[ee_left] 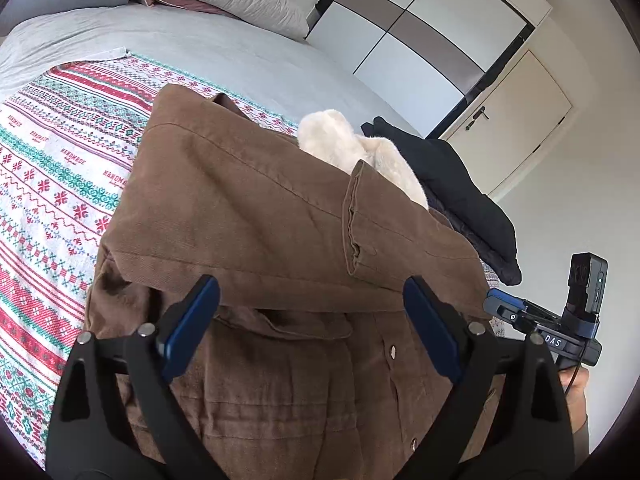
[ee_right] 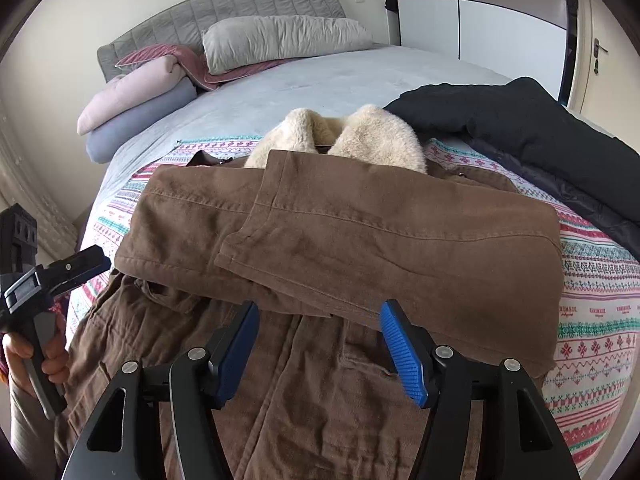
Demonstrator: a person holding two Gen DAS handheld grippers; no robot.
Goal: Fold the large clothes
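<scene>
Lying across a patterned blanket on the bed, the brown jacket is showing both sleeves folded over its chest, the right-hand sleeve overlapping the other so that its cuff is sitting near the middle of the garment. A cream fleece collar is poking out above the crossed sleeves (it is the only pale part of the coat), and the buttoned front is spreading toward the cameras below them.

The left gripper is hovering just over the lower edge of the folded sleeves with its blue pads spread wide and nothing between them. The right gripper is hanging over the same edge, its jaws likewise parted and gripping nothing; whether either set of tips is brushing the cloth is hard to judge from these angles.

Beside the collar, a black jacket is lying heaped toward the bed's far side. Beyond it, pillows and rolled bedding are resting against the grey headboard, and a panelled wardrobe is standing past the bed.
</scene>
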